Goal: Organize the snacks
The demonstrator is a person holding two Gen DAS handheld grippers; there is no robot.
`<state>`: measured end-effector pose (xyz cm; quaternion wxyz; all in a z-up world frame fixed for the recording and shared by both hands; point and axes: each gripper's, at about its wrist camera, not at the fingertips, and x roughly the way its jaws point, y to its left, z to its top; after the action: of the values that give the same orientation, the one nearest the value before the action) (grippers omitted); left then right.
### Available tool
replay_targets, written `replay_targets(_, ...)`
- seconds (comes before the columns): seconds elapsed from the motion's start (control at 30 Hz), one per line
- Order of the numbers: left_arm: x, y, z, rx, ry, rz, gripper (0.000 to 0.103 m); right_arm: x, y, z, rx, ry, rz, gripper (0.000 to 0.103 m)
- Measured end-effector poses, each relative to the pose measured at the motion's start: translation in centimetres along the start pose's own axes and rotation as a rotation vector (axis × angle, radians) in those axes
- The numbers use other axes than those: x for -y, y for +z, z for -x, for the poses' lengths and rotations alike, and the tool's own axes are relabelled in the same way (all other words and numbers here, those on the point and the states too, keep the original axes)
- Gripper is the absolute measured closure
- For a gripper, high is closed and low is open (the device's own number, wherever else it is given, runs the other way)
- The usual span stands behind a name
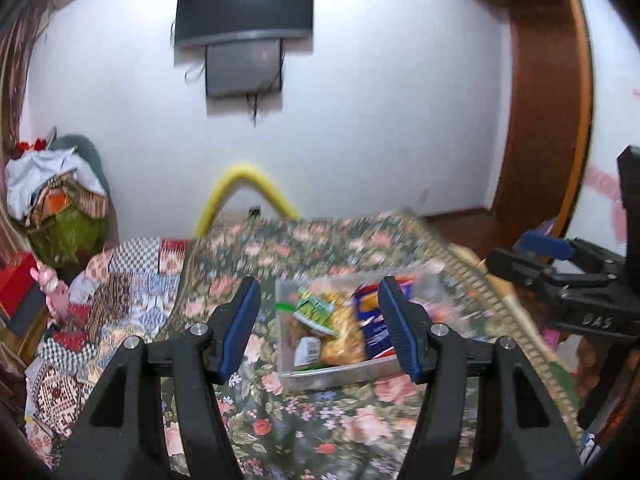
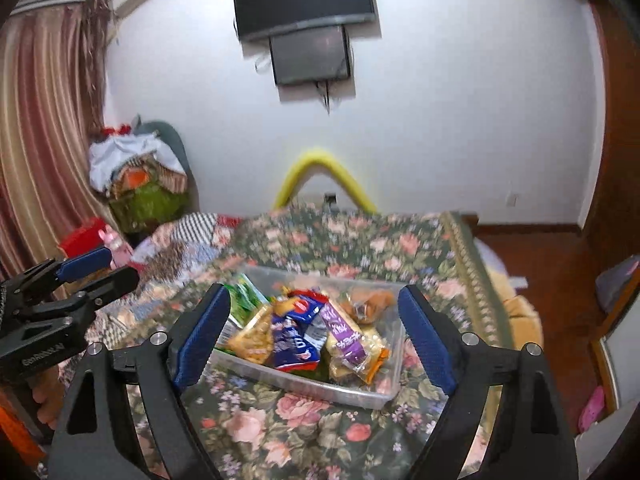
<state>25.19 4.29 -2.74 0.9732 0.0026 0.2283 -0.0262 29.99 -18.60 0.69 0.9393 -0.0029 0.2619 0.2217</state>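
Both my tongs spread, holding nothing: left tongs (image 1: 318,326), right tongs (image 2: 314,334); clear bin (image 2: 348,390) of snack packets (image 2: 296,334) sits frame centre on the floral bed (image 2: 280,440); I'd descend slowly, pinch one top packet, avoid bin wall.

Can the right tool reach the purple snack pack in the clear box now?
Probably yes. The right tool is open, above the clear box, and the purple snack pack lies on top, uncovered.

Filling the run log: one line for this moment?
left gripper open, empty | right gripper open, empty | snack packets in clear bin on floral bedspread
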Motion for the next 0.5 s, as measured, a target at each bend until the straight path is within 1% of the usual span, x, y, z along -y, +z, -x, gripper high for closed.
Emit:
replay_targets(0.13, 0.7, 0.5, 5.1, 0.069, -0.024, 0.018, 0.042, -1.2, 0.0, 5.5, 0.077, 0.009, -0.004, 0.019)
replay_targets(0.23, 1.3, 0.1, 8.4, 0.098, -0.032, 0.024, 0.042, -1.8, -0.6, 8.5, 0.114, 0.018, -0.007, 0.019)
replay_targets(0.3, 1.9, -0.5, 10.3, 0.121, -0.02, 0.014, 0.041, -2.4, -1.2, 10.3, 0.128, 0.025, -0.008, 0.019)
replay_targets(0.37, 2.3, -1.0, 11.8, 0.14, -0.028, 0.016, 0.028, -2.8, -1.8, 11.4, 0.134, 0.026, -0.008, 0.019)
replay_targets(0.4, 2.5, -1.4, 12.8, 0.156, -0.033, 0.026, 0.027, -2.9, -2.1, 11.8, 0.139, 0.023, -0.006, 0.019)
replay_targets(0.47, 2.8, -1.9, 13.9, 0.175, -0.018, 0.027, 0.025, -3.4, -2.7, 12.6, 0.146, 0.013, 0.003, 0.019)
replay_targets(0.5, 2.9, -2.1, 14.5, 0.184, -0.019, 0.03, 0.023, -3.6, -3.1, 13.1, 0.154, 0.006, 0.007, 0.019)
